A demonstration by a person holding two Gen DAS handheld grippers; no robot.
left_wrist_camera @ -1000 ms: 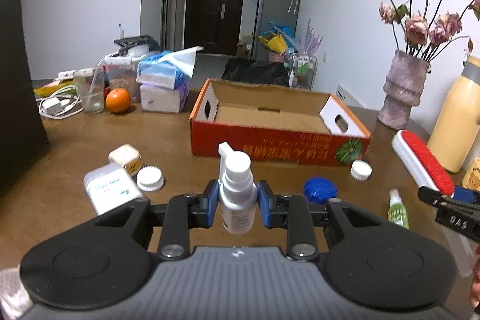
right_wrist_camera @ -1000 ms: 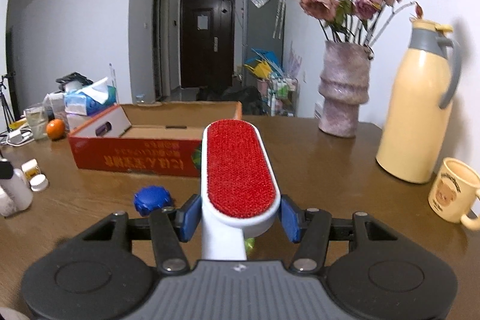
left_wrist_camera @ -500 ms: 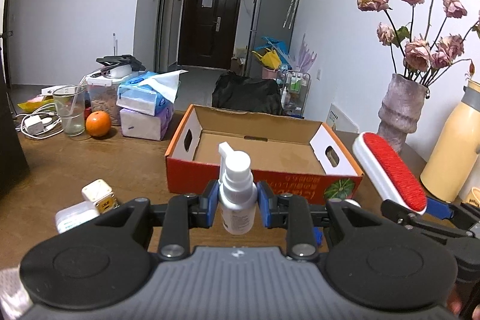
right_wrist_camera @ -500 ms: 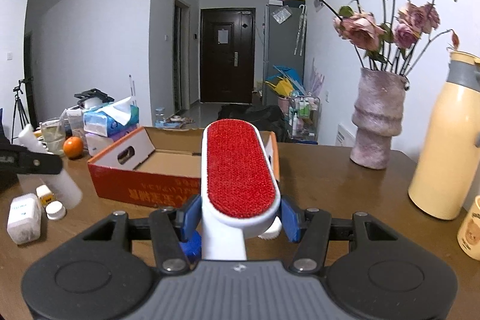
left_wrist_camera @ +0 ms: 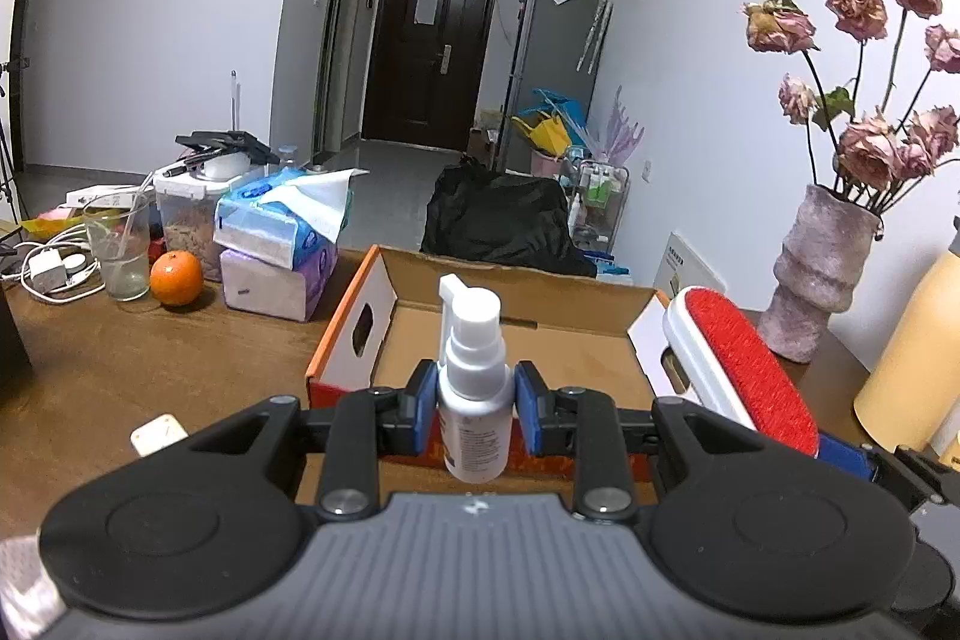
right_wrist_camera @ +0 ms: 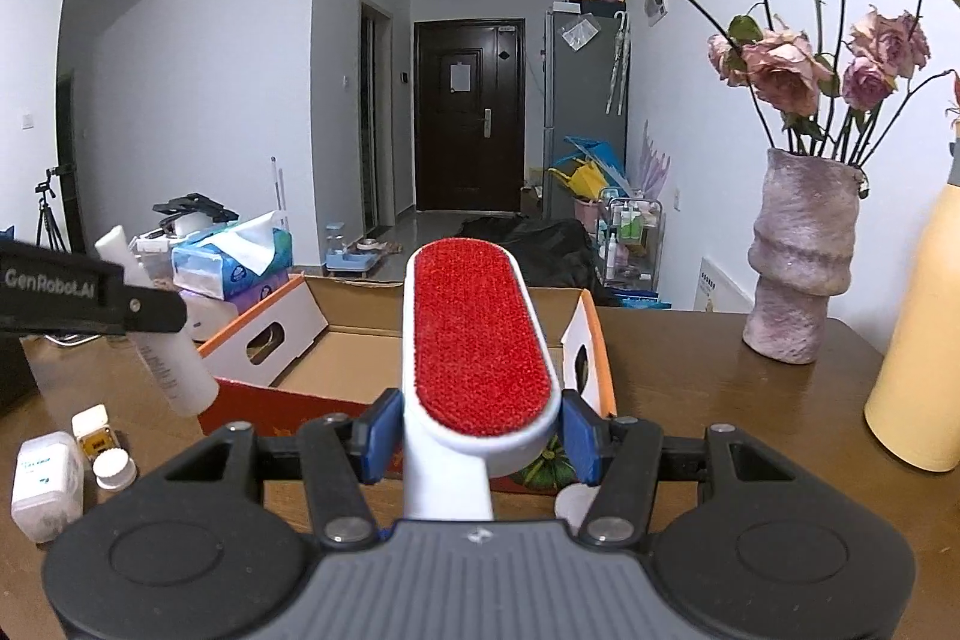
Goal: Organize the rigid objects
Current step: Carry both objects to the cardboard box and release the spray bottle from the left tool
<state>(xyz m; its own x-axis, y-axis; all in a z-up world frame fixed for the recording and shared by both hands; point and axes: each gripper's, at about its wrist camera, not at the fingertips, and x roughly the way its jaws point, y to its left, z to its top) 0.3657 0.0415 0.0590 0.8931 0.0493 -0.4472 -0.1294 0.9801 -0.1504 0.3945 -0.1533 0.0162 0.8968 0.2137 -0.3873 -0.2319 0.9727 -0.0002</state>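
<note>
A white spray bottle [left_wrist_camera: 475, 388] with a pump nozzle stands upright, pinched between blue pads of the left claw [left_wrist_camera: 474, 409], raised in front of an open cardboard box [left_wrist_camera: 510, 334]. A white lint brush [right_wrist_camera: 480, 340] with a long red oval pad is held by the right claw [right_wrist_camera: 480, 436] over the box's near edge. The orange-rimmed, red-fronted box sits on the brown table [left_wrist_camera: 150, 358].
</note>
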